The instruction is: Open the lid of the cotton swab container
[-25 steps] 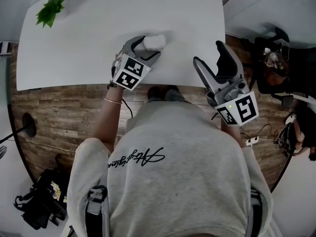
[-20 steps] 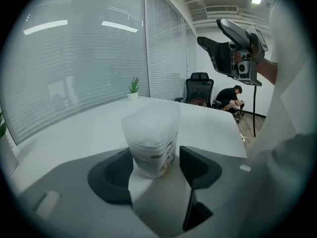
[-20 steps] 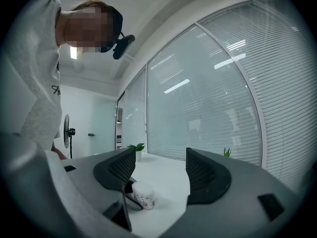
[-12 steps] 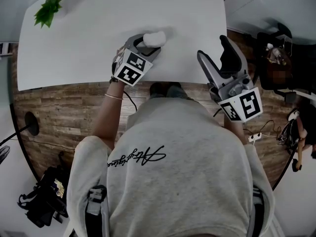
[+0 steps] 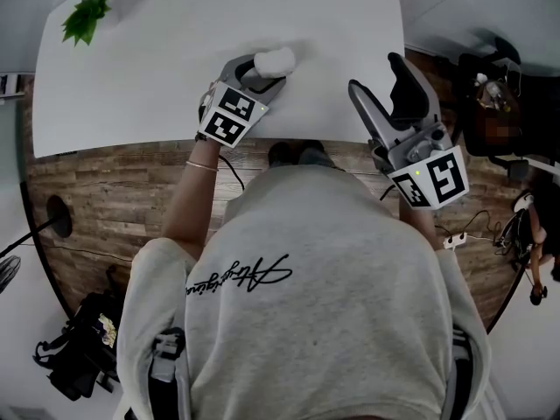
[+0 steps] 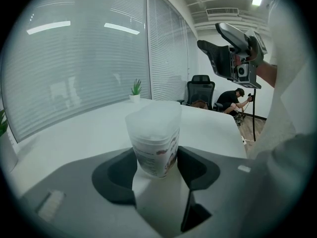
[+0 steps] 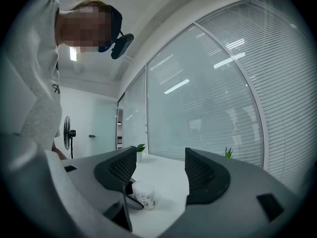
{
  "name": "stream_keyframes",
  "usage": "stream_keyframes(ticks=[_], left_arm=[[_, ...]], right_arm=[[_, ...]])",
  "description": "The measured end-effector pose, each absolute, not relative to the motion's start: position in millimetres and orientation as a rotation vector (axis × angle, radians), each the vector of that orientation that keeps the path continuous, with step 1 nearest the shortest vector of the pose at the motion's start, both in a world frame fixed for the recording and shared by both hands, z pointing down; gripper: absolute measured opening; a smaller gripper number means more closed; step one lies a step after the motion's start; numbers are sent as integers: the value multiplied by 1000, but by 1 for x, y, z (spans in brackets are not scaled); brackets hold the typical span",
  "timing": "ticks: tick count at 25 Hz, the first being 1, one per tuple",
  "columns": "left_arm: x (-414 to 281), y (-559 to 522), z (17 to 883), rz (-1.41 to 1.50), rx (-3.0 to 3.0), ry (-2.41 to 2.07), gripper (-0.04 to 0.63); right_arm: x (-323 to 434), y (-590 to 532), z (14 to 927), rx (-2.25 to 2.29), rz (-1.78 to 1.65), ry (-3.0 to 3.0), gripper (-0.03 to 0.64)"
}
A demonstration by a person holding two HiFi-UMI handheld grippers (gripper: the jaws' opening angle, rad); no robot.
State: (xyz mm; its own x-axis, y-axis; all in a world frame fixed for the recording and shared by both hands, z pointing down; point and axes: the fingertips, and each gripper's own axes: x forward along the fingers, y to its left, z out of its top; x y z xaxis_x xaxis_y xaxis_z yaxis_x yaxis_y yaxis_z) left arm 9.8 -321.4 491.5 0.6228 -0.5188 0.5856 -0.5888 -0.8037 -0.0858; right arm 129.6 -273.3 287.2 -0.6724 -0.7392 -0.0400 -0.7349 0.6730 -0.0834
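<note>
Gripping the container (image 6: 154, 138) near the table's (image 5: 157, 68) front edge, the left gripper (image 6: 157, 166) has just been closing its jaws on it. Lid (image 6: 153, 114) is sitting on untouched, and the right gripper (image 7: 161, 170) is hovering wide apart, empty, so the actual opening part is all waiting.

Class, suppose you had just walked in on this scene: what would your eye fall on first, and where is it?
First, the white cotton swab container standing near the person's edge of the white table, between the jaws of the left gripper, which have just been closing and now press its sides. Next, the right gripper, held at the table's right edge, jaws apart and empty.
</note>
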Motion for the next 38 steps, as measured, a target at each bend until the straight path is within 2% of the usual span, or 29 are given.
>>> stream_keyframes(ticks=[24,38], left_arm=[[7,-304,436,730,2855,-923,244],[-11,-275,396,770,2944,-819,244]], right_arm=[[115,-263,282,-1233,-33,2819,284],[60,-249,275,-1038,52,2910,282]])
